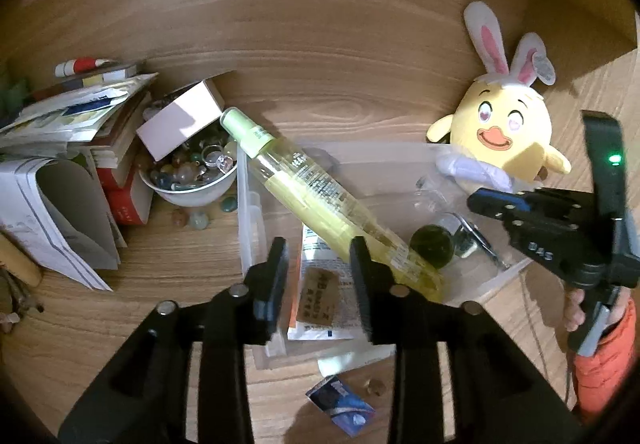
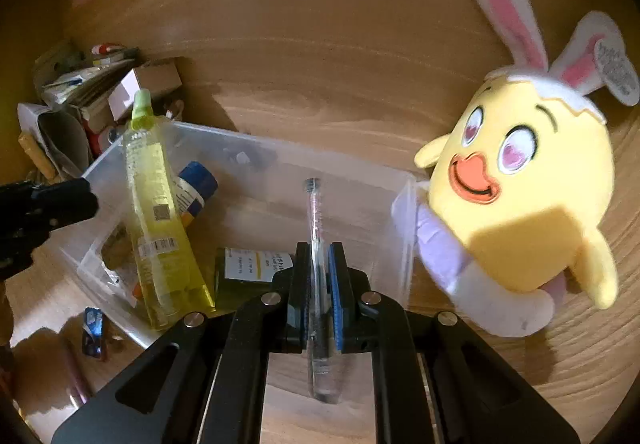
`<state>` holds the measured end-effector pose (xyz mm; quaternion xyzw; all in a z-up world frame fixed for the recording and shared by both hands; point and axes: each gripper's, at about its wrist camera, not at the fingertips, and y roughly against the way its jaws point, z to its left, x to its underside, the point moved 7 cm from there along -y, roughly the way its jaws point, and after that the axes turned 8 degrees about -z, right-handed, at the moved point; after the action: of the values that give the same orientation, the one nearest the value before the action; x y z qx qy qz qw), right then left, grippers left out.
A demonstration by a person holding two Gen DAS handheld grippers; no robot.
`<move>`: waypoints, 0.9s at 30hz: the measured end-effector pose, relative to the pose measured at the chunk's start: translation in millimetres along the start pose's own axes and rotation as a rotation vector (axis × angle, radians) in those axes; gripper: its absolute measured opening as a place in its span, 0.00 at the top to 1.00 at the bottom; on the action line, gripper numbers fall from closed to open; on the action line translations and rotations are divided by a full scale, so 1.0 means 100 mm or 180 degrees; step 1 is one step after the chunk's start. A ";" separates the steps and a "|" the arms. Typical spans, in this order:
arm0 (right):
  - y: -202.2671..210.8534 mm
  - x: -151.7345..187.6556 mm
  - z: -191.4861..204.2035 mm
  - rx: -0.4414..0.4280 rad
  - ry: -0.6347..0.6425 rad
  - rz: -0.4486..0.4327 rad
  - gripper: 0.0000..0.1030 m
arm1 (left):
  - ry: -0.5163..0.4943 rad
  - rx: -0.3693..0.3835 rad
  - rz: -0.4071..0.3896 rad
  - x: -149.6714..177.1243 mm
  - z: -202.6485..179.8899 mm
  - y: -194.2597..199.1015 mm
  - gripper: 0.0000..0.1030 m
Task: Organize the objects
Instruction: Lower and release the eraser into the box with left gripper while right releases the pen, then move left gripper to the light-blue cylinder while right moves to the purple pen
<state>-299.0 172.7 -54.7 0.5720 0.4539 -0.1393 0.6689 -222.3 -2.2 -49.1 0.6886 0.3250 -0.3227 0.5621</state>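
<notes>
A clear plastic bin (image 2: 256,147) stands on the wooden desk and also shows in the left wrist view (image 1: 250,203). In it lie a tall yellow spray bottle (image 2: 160,219), seen too from the left wrist (image 1: 320,195), a blue-capped tube (image 2: 192,187) and a dark green jar (image 2: 244,272). My right gripper (image 2: 320,256) is shut on a clear pen (image 2: 314,219), held over the bin's near wall. My left gripper (image 1: 318,256) is open and empty above the bin's left end, over a flat white sachet (image 1: 320,296).
A yellow chick plush with rabbit ears (image 2: 520,179) leans at the bin's right end. A white bowl of glass beads (image 1: 192,171), a pink box (image 1: 180,119) and stacked books (image 1: 80,131) sit left. A small blue packet (image 1: 340,404) lies before the bin.
</notes>
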 end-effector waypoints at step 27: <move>0.87 0.19 0.48 -0.0381 0.0181 -0.0455 0.54 | -0.0099 -0.0084 0.0070 0.53 0.13 0.65 0.16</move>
<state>-205.7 162.7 -16.7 0.5008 0.5199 -0.1431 0.6771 -139.6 -20.2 -57.6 0.6796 0.3129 -0.3229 0.5796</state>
